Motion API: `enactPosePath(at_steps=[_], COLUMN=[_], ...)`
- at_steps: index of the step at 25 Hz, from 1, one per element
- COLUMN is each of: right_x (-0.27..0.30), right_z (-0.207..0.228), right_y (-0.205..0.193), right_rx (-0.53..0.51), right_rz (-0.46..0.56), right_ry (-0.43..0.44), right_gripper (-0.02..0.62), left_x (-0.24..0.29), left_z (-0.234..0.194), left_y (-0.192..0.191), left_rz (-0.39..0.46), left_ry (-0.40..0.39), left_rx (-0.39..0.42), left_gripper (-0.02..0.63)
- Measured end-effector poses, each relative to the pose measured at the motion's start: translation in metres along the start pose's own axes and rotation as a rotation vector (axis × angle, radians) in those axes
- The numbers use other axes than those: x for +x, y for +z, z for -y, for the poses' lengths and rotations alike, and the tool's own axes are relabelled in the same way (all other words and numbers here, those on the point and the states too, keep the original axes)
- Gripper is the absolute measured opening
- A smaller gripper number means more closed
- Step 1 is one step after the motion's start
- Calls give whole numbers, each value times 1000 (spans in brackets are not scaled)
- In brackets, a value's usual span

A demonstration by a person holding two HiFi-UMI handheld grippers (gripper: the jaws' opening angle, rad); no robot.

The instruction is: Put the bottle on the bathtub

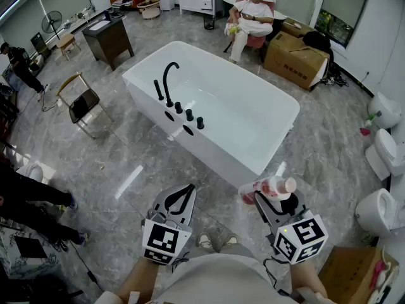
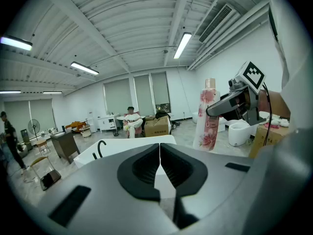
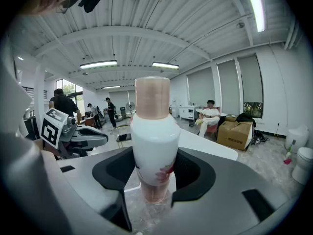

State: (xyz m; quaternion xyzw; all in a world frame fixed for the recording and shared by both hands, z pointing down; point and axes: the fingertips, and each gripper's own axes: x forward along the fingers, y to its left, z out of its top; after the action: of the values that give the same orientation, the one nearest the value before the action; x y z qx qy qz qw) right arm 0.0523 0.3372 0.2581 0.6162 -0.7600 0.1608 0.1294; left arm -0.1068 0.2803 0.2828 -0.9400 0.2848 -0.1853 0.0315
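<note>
A white bottle (image 3: 152, 141) with a pink cap and red flower print stands upright between the jaws of my right gripper (image 3: 152, 177), which is shut on it. From the head camera the bottle (image 1: 272, 188) hangs just short of the near right corner of the white bathtub (image 1: 262, 163). The left gripper view also catches the bottle (image 2: 208, 116) at its right. My left gripper (image 1: 179, 200) is shut and empty, held over the floor in front of the tub's near side. A black faucet (image 1: 168, 81) rises from the tub's left rim.
A seated person (image 1: 250, 19) in white is beyond the tub, next to cardboard boxes (image 1: 296, 59). A chair (image 1: 81, 103) and dark cabinet (image 1: 111, 40) stand at left. Toilets (image 1: 380, 211) line the right wall. Other people stand at far left.
</note>
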Motion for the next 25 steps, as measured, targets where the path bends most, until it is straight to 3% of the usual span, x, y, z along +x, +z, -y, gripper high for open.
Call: enactPosePath(at_steps=[5,15,21,25], right_x=[6,32,67,107], right_z=[2,-3,6,21], right_y=[1,2,0,-6], right_rx=[17,3,-45,-23], right_rz=[-25,-33,-79,-99], right_ry=[-15,-43,-44,-21], right_gripper=[259,259,259,259], left_x=[5,-6,8,35], left_z=[-2,-25,-52,-69], left_y=[10,-13,-23,-29], left_rz=[22,15,13,-4], left_ry=[-20,-11,8,23], left_rx=[7,-38,-54,-62], left_gripper=[21,21,21,21])
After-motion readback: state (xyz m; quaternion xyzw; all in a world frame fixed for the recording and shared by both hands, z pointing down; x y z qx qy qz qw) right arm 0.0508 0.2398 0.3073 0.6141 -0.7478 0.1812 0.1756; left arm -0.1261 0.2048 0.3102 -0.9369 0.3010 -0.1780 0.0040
